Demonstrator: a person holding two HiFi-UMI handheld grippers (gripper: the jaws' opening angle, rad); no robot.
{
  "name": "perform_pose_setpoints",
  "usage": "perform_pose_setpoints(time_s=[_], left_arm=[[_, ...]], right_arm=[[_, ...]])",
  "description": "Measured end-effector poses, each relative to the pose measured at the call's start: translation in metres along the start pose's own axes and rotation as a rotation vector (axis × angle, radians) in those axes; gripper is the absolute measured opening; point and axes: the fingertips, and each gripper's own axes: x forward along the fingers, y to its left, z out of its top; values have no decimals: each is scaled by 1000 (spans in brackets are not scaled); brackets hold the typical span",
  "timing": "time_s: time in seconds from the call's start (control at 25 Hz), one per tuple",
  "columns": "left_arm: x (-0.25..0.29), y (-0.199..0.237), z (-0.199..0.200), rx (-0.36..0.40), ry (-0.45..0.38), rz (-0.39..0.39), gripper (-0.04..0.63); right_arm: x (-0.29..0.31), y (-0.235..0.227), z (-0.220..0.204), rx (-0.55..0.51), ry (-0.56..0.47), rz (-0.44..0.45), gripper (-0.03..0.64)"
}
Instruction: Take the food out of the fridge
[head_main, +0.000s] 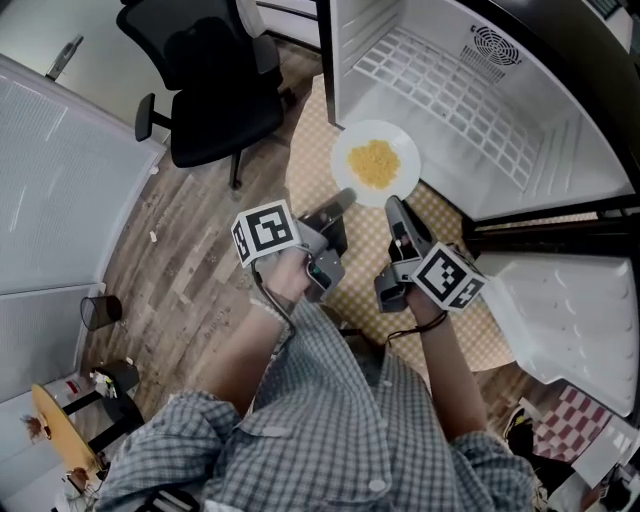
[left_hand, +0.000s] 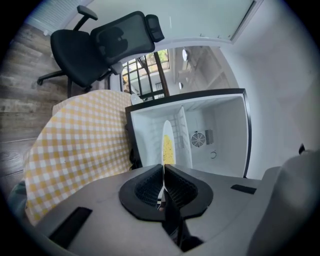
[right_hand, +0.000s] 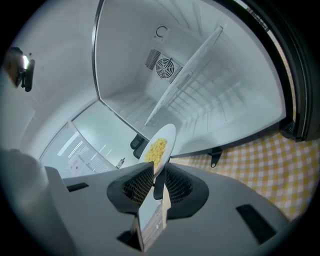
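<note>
A white plate (head_main: 375, 162) with a heap of yellow food (head_main: 374, 163) hangs over the yellow checked cloth (head_main: 312, 160), just in front of the open fridge (head_main: 470, 110). My left gripper (head_main: 344, 199) is shut on the plate's near left rim. My right gripper (head_main: 393, 206) is shut on its near right rim. The left gripper view shows the plate (left_hand: 167, 141) edge-on, running from the left gripper (left_hand: 163, 167) toward the empty white fridge (left_hand: 200, 137). In the right gripper view the plate (right_hand: 160, 145) tilts up out of the right gripper (right_hand: 159, 169).
A black office chair (head_main: 215, 85) stands on the wood floor at the left. The fridge door (head_main: 565, 320) hangs open at the right. A wire shelf (head_main: 440, 95) lies inside the fridge. A small black bin (head_main: 98, 310) sits by the white partition at the left.
</note>
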Motion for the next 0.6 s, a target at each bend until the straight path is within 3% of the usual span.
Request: perform_pose_setpoints(time_s=[0.6], left_arm=[[-24,87,-15,-95,-2,188,18]], right_arm=[[25,-41,-75,-11,264,-88,66]])
